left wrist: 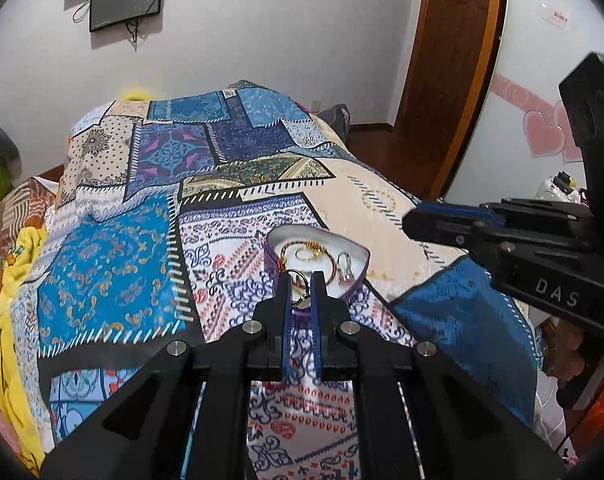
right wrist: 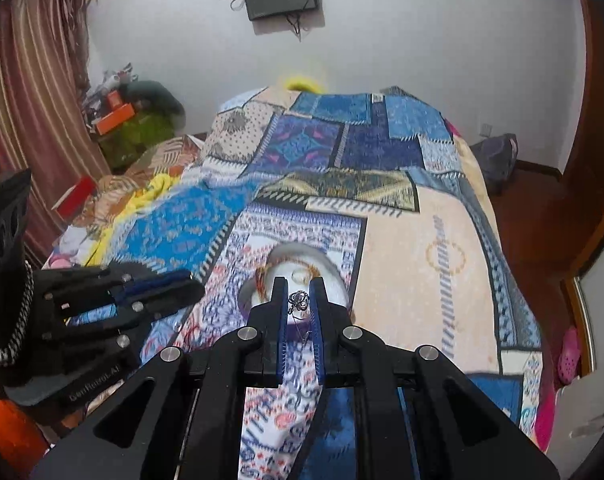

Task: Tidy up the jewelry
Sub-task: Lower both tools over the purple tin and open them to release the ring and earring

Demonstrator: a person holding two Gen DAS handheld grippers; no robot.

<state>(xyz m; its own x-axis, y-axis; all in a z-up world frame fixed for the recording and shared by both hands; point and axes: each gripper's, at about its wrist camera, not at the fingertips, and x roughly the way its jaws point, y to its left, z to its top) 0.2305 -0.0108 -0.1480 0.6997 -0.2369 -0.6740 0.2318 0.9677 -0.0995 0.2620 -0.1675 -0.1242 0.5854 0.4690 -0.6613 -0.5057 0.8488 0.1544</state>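
The left claw (left wrist: 302, 286) is drawn narrow, its two blue-padded fingers pinching a gold ring (left wrist: 300, 298) just over the near edge of the heart-shaped jewelry box (left wrist: 352, 250). Inside the box's white well lie a gold bangle (left wrist: 308, 249) and a silver earring (left wrist: 344, 266). The right claw (right wrist: 299, 294) is likewise narrow, gripping a small silver pendant (right wrist: 299, 300) whose thin chain hangs down between the fingers, above the same box (right wrist: 334, 276). The box rests on the bed's patchwork bedspread (left wrist: 113, 264). In the left wrist view the right claw (left wrist: 412, 222) sits off to the right of the box, apart from it.
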